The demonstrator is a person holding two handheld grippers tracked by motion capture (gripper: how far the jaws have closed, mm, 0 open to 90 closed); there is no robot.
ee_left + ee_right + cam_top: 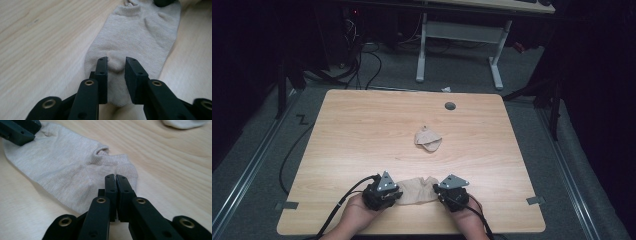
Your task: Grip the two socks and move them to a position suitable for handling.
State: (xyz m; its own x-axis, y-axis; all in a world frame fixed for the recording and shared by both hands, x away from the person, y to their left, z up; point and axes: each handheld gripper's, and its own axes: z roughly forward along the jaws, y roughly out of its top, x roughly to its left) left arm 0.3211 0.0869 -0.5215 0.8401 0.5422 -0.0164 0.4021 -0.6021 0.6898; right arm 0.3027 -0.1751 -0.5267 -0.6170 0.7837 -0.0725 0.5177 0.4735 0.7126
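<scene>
A beige ankle sock (416, 190) lies flat near the table's front edge, between my two grippers. My left gripper (400, 194) is at its toe end. In the left gripper view the sock (135, 37) runs away from the left gripper (117, 60), whose jaws stand apart over the toe with a small pucker of fabric between them. My right gripper (437, 192) is at the cuff end. In the right gripper view the right gripper (115, 176) has its jaws together on the edge of the sock (62, 170) by the cuff.
A second beige sock (428, 139) lies crumpled at the middle of the wooden table (362, 125). A round cable hole (450, 106) sits near the far edge. Beyond the table stand a white desk frame (462, 35) and cables on the floor.
</scene>
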